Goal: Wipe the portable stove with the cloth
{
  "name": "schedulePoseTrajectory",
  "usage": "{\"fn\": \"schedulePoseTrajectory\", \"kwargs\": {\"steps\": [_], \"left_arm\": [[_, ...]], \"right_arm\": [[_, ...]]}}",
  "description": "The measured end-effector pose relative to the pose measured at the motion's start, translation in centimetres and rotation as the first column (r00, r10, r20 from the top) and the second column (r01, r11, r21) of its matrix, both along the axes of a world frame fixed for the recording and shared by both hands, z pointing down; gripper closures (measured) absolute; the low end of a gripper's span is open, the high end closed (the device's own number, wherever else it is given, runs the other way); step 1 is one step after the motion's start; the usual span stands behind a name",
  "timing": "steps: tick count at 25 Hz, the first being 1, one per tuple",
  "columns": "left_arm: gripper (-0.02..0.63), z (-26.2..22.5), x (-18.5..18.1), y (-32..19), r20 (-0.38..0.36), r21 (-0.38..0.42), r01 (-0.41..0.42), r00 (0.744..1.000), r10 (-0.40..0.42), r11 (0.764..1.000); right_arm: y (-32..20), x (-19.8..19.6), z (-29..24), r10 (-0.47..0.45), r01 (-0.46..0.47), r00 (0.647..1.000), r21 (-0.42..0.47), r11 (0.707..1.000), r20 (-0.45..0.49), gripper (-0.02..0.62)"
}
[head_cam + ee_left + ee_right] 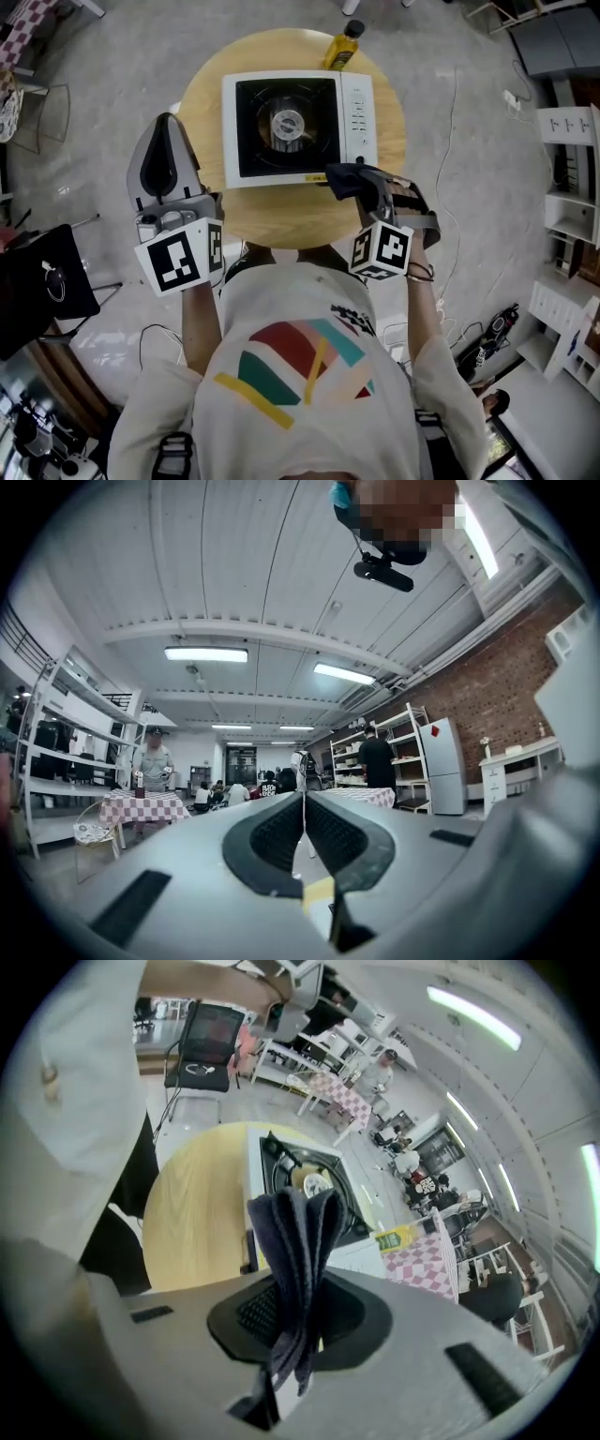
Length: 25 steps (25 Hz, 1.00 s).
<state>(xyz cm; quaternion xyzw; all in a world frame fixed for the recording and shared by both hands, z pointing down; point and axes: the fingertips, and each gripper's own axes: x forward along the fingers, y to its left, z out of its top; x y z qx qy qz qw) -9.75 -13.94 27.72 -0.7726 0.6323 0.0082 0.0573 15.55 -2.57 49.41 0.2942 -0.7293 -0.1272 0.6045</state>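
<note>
The white portable stove [298,127] with a black top and a round burner sits on the round wooden table [206,112]. My right gripper [361,187] is shut on a dark cloth [349,178] just off the stove's near right corner. In the right gripper view the cloth [298,1251] stands folded between the jaws, with the stove [309,1185] beyond it. My left gripper [167,159] is held left of the table, tilted up and away from the stove. Its jaws [303,841] are shut with nothing between them, facing the ceiling.
A yellow bottle [343,47] stands at the table's far edge behind the stove. A black chair [42,281] is at the left on the floor. Cables [450,150] run across the floor to the right, near white shelving [572,169].
</note>
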Motion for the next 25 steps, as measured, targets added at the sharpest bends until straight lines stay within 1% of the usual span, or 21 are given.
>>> {"fn": "schedulePoseTrajectory", "kwargs": {"steps": [3,5,6,10,13,18,25], "left_arm": [[0.599,0.5,-2.3,0.3,-0.011,-0.014,0.015,1.000,-0.015,1.000],[0.599,0.5,-3.5,0.4,-0.018,-0.013,0.016,1.000,-0.016,1.000],[0.599,0.5,-4.0,0.4,-0.021,-0.012,0.014,1.000,-0.015,1.000],[0.598,0.8,-5.5,0.6,-0.031,-0.020,0.007,0.999,-0.007,1.000],[0.598,1.5,-6.7,0.8,-0.034,-0.036,0.005,0.999,-0.007,0.999],[0.598,2.3,-7.8,0.8,-0.035,-0.052,0.002,0.999,-0.004,0.999],[0.600,2.8,-8.1,0.6,-0.041,-0.062,-0.014,0.999,0.011,0.998]], "right_arm": [[-0.4,-5.1,-1.9,-0.011,0.007,0.996,0.050,0.999,0.088,0.562],[-0.9,-8.4,-2.1,0.000,-0.007,0.991,0.053,0.999,0.135,0.563],[-1.0,-10.1,-1.9,-0.004,-0.004,0.990,0.050,0.999,0.140,0.562],[-1.1,-16.9,0.1,-0.078,0.075,0.994,0.049,0.996,0.078,0.563],[-1.2,-20.5,1.8,-0.098,0.097,0.995,0.043,0.994,0.015,0.562],[-0.9,-23.3,4.3,-0.123,0.126,0.990,0.039,0.991,-0.065,0.562],[-0.3,-24.0,6.3,-0.121,0.120,0.985,-0.017,0.993,-0.125,0.562]]}}
